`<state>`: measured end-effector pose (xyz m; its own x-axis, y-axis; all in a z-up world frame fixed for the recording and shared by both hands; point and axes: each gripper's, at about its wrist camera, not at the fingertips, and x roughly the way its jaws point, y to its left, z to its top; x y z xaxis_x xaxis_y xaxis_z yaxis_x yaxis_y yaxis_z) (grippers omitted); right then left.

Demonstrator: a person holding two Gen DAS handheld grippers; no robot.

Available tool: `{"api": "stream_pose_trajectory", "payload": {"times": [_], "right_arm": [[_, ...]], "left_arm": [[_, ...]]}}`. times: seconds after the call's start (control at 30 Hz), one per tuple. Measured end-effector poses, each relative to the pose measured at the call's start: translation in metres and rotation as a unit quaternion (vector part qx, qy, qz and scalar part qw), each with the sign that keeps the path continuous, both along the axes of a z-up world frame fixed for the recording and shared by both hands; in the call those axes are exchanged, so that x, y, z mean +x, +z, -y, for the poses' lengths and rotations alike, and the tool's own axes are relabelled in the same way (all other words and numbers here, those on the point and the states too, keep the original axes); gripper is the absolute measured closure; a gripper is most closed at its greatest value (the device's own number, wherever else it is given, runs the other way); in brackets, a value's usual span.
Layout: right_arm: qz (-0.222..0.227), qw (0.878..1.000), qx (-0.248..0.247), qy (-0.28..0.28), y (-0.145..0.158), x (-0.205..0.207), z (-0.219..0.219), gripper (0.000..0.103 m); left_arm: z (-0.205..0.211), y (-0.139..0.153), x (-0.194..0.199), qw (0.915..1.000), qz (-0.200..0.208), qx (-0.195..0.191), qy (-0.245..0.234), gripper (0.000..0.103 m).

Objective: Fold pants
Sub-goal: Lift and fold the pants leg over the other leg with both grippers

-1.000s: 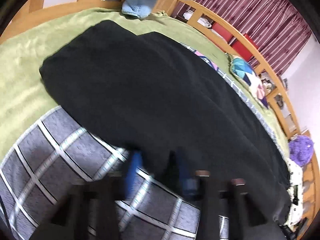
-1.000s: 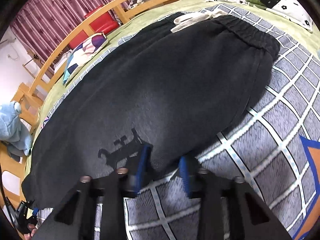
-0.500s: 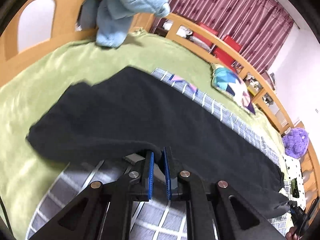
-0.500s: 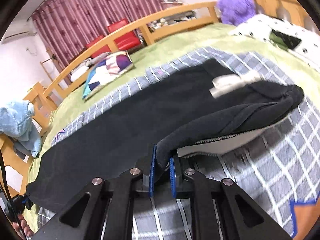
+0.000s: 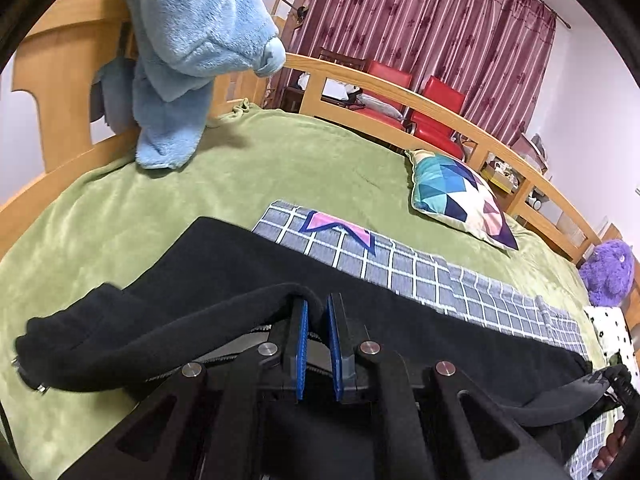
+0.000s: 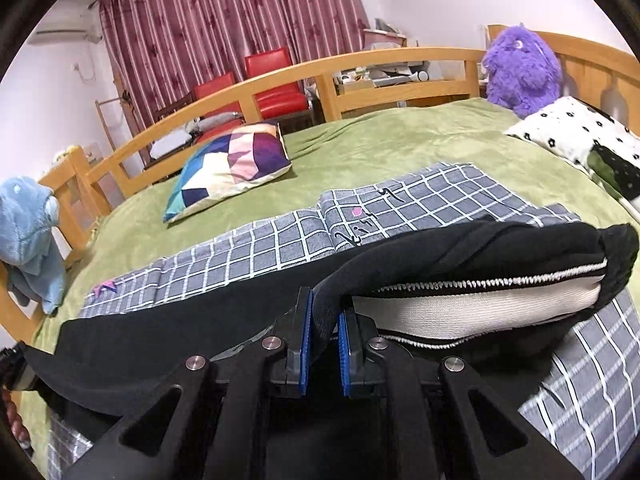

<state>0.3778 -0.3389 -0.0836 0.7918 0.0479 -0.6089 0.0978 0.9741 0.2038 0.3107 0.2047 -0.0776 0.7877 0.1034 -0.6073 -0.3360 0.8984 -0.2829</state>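
- Wooden bed frame with curved slatted rail, headboard same light wood.
- Green blanket covers the mattress; grey checked sheet laid on top of it.
- Maroon striped curtains fully drawn across the far wall.
- Two red chairs behind the rail, in front of the curtains.
- Walls pale pink-white; AC unit high on the wall beside the curtains.
- Geometric-pattern cushion on the blanket near the rail.
- Even indoor light.
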Motion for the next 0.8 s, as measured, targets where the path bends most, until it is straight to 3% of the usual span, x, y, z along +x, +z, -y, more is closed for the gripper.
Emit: {"api": "stream_pose_trajectory", "payload": {"times": [0.17,0.37,0.43,0.5,0.6,0.63,0.67,0.8], "right_arm": [[-0.013,1.000,0.004,-0.002,-0.018,0.040,0.002,0.092],[-0.052,0.998,0.000,-0.019,-0.054,0.076,0.000,0.090],[-0.055,0.998,-0.015,-0.024,-0.060,0.077,-0.003,0.084],[-0.050,0.998,-0.027,-0.024,-0.059,0.070,-0.004,0.067],[-0.042,0.998,-0.034,-0.014,-0.052,0.054,-0.004,0.060],[-0.043,0.998,-0.034,-0.011,-0.050,0.048,-0.004,0.059],[-0.046,0.998,-0.033,-0.007,-0.048,0.044,-0.005,0.059],[-0.066,0.997,-0.046,0.014,-0.050,0.009,-0.010,0.059]], "left_arm": [[0.006,-0.009,0.045,0.9997,-0.005,0.025,0.003,0.093],[0.006,-0.030,0.078,0.9994,-0.024,0.021,0.013,0.093],[0.005,-0.038,0.083,0.9990,-0.034,0.022,0.017,0.093],[0.005,-0.042,0.085,0.9987,-0.040,0.025,0.018,0.089],[0.005,-0.037,0.076,0.9973,-0.043,0.049,0.034,0.060],[0.004,-0.033,0.071,0.9967,-0.041,0.057,0.041,0.042],[0.003,-0.030,0.065,0.9965,-0.034,0.061,0.046,0.033],[-0.007,-0.012,0.031,0.9968,-0.016,0.060,0.052,0.029]]}}
